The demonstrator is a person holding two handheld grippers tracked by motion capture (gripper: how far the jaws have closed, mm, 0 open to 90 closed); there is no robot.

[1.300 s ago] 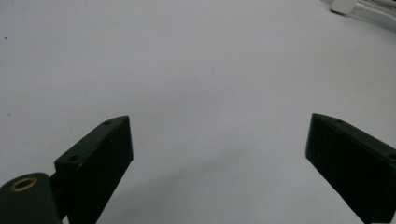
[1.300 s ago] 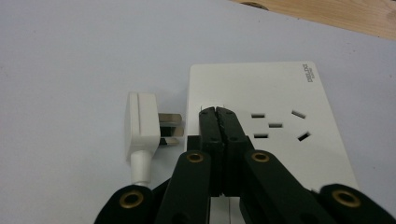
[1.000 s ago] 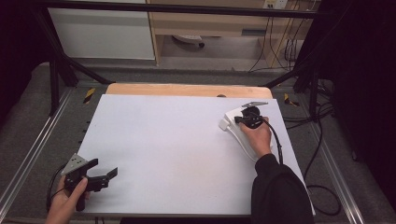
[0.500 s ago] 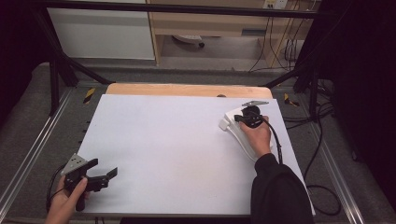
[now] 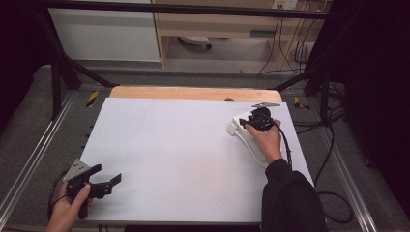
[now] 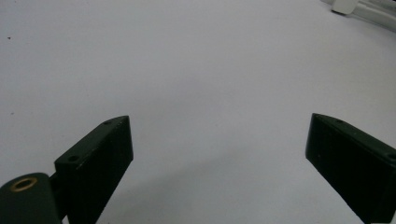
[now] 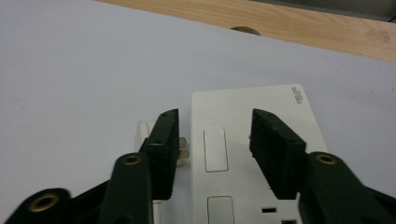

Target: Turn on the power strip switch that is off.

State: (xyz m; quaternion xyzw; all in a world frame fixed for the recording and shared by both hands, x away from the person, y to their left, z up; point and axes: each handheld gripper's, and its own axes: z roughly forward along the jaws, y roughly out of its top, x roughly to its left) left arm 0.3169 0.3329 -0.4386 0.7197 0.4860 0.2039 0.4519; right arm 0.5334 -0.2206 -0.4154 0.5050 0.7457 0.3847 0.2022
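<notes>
A white power strip (image 7: 233, 121) lies on the white table top (image 5: 183, 154) at the far right, also visible under the person's right hand (image 5: 237, 128). A white plug (image 7: 144, 130) with metal pins lies against its left side. My right gripper (image 7: 212, 119) hovers low over the strip. Its jaws have just been opening and stand apart, one over the plug's pins and one over the strip, gripping nothing. My left gripper (image 5: 109, 173) rests at the near left corner, open wide (image 6: 218, 121) with bare table between its jaws.
A wooden board (image 5: 193, 93) edges the table's far side, with a dark knot (image 7: 245, 30) in it. Cables (image 5: 333, 145) trail off the right edge. Metal rails run along both sides. The strip shows far off in the left gripper view (image 6: 364, 9).
The right hand has shifted only slightly over the power strip. The left hand and its gripper have stayed where they were.
</notes>
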